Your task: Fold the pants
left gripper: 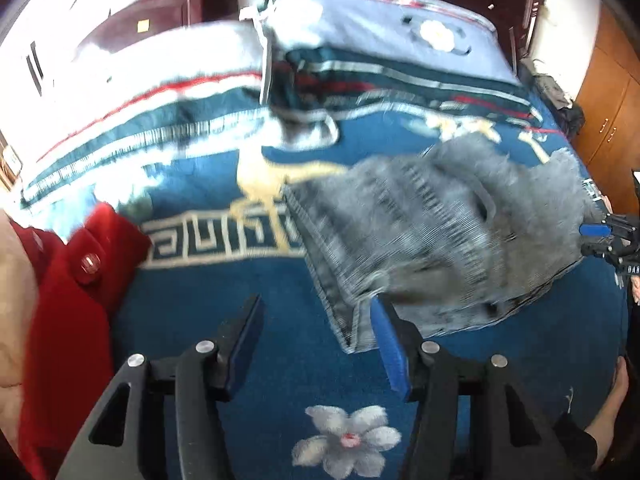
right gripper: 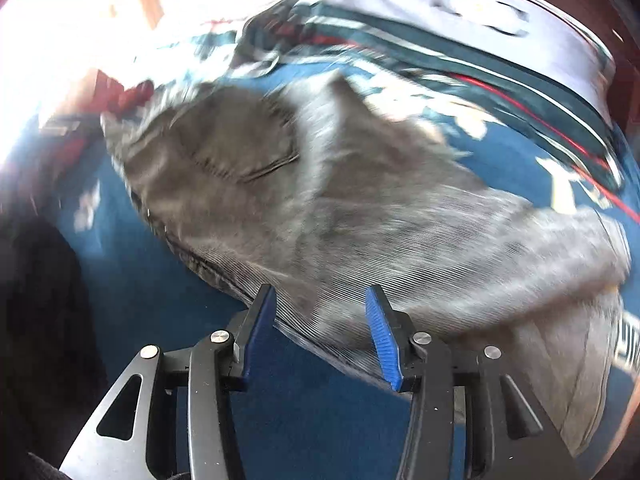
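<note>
Grey corduroy pants [left gripper: 440, 232] lie folded in a blurred heap on a blue patterned bedspread [left gripper: 240, 340]. My left gripper [left gripper: 316, 308] stands open just over the bedspread. The near left corner of the pants reaches in beside its right finger, and the pads do not press on it. In the right wrist view the pants [right gripper: 320, 200] fill the middle. My right gripper [right gripper: 320, 296] is open at their near edge, with the cloth lying loose between the fingers. My right gripper [left gripper: 612, 236] also shows at the far right of the left wrist view, by the pants' right end.
A red garment [left gripper: 80, 280] lies at the left. Folded quilts [left gripper: 380, 60] are stacked at the head of the bed. Wooden cabinets [left gripper: 608, 112] stand to the right. A person's dark clothing [right gripper: 40, 300] is at the left of the right wrist view.
</note>
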`<state>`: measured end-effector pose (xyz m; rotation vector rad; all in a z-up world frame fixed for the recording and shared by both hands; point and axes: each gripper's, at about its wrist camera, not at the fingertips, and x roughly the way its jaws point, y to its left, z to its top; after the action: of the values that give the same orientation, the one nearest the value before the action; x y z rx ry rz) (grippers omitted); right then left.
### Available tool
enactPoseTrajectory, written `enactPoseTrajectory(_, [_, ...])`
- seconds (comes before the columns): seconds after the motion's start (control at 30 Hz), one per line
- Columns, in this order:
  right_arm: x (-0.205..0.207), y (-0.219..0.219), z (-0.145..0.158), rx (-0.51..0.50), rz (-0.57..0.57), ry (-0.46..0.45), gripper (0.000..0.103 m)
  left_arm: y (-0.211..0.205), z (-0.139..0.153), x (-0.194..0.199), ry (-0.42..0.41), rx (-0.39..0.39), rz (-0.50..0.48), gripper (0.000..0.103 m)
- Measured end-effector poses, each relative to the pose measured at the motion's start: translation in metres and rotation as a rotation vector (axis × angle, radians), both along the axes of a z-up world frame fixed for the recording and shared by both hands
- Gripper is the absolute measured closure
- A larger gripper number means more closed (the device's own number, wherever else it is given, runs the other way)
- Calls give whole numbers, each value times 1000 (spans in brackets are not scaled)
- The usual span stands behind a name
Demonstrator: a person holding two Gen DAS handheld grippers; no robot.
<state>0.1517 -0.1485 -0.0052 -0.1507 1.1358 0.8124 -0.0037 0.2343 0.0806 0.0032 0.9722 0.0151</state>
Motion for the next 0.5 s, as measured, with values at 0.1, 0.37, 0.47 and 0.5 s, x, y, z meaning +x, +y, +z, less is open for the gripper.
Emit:
enactPoseTrajectory(0.1, [5, -38, 5, 35, -107, 18, 57, -30, 19, 3, -56, 12, -48, 43])
enactPoseTrajectory(0.37, [27, -142, 1, 66, -385, 64, 56, -171, 16, 46, -67, -69, -292, 41])
enactPoseTrajectory(0.47, [42, -172, -4, 85, -471, 83, 53, -236, 5, 71, -49, -70, -380, 41])
enactPoseTrajectory(0.5, [49, -182, -6, 94, -501, 87, 53, -261, 1, 80, -46, -71, -411, 41])
